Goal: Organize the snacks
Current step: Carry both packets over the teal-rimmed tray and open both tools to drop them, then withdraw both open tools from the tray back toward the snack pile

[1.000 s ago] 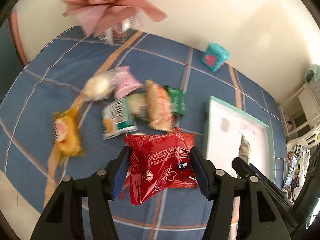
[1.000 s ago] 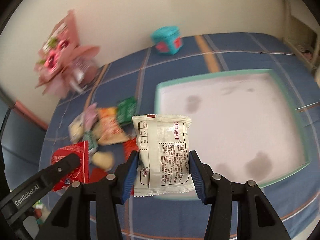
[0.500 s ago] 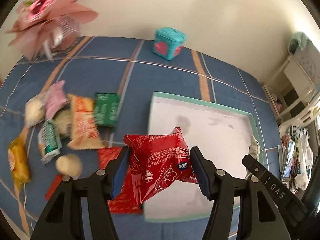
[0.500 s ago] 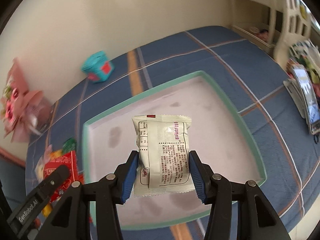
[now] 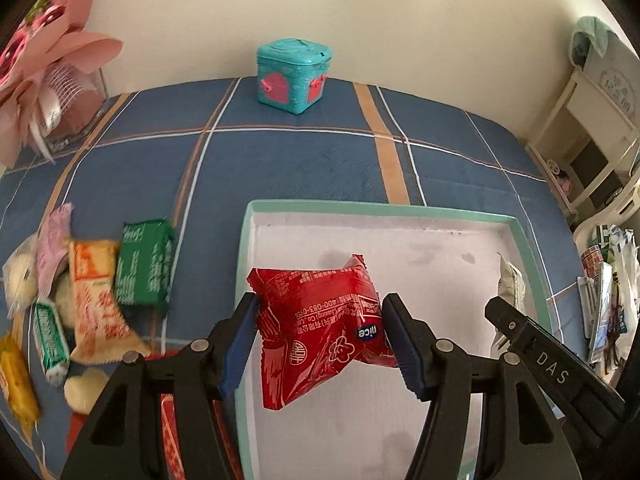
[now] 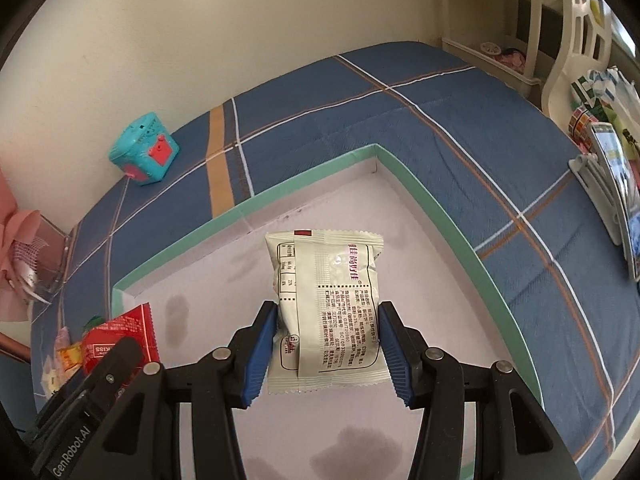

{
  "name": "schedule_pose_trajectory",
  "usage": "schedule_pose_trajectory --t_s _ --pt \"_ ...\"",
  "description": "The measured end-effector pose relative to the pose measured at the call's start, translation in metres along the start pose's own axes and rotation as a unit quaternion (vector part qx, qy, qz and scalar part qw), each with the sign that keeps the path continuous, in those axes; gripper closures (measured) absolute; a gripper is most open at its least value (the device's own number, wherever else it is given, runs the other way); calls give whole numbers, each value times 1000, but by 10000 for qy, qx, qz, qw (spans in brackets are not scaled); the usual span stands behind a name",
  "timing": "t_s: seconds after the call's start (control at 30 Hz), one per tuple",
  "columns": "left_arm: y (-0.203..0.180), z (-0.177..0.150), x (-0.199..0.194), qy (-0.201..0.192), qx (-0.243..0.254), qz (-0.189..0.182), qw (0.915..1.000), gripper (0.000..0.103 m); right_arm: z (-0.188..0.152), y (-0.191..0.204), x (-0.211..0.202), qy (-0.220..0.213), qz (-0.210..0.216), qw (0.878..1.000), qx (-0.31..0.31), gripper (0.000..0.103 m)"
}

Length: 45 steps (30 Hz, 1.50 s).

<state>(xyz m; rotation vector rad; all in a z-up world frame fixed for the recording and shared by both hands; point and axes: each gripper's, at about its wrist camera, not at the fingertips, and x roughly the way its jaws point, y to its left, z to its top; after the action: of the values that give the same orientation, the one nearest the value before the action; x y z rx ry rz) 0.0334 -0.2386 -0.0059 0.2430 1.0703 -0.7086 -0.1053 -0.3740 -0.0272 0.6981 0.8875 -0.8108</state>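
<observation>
My left gripper (image 5: 320, 344) is shut on a red snack packet (image 5: 320, 324) and holds it above the left part of a shallow white tray with a green rim (image 5: 360, 207). My right gripper (image 6: 326, 352) is shut on a white snack packet (image 6: 328, 300) and holds it above the same tray (image 6: 436, 208), to the right of the left gripper (image 6: 100, 364). The white packet also shows at the right in the left wrist view (image 5: 510, 284). Several loose snacks lie on the blue plaid cloth left of the tray, among them a green packet (image 5: 144, 268) and an orange packet (image 5: 96, 300).
A teal toy box (image 5: 294, 76) stands by the far wall. A pink bouquet in a clear holder (image 5: 48, 76) stands at the far left. White shelves and clutter (image 5: 600, 208) stand past the cloth's right edge. A red packet (image 5: 172, 432) lies under my left gripper.
Both grippers have carried their packets to the right, from above the snack pile to above the tray. The grips have not changed.
</observation>
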Motion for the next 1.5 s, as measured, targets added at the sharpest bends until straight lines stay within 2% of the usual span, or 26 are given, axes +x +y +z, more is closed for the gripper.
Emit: schedule_pose_trajectory --t_s 0.33,0.57,0.67,0.83,0.93,1.17,1.23,1.5 --pt "-2 11 30 6 67 45 10000 37 10 -1 17 -53 -340 9993 -111 49" --pt "-1 11 30 11 80 72 9999 31 10 6 16 -110 -460 9985 -259 48" --pt "0 10 27 39 50 88 9999 23 11 7 12 -127 -466 9985 -242 45" --pt "-1 9 17 44 144 202 9997 22 11 9 3 -74 -470 9986 -235 38" --pt "1 8 8 20 197 335 9992 18 9 11 -4 11 -531 9981 -300 38" --pt "13 0 -10 29 214 666 9975 17 -2 18 -17 112 -474 9977 -478 33" --pt "17 -5 -14 -2 219 741 9970 13 -8 22 -20 155 -438 9974 -557 32" --pt "38 -25 -27 -41 71 988 9951 11 -29 29 -25 302 -369 9959 -773 31"
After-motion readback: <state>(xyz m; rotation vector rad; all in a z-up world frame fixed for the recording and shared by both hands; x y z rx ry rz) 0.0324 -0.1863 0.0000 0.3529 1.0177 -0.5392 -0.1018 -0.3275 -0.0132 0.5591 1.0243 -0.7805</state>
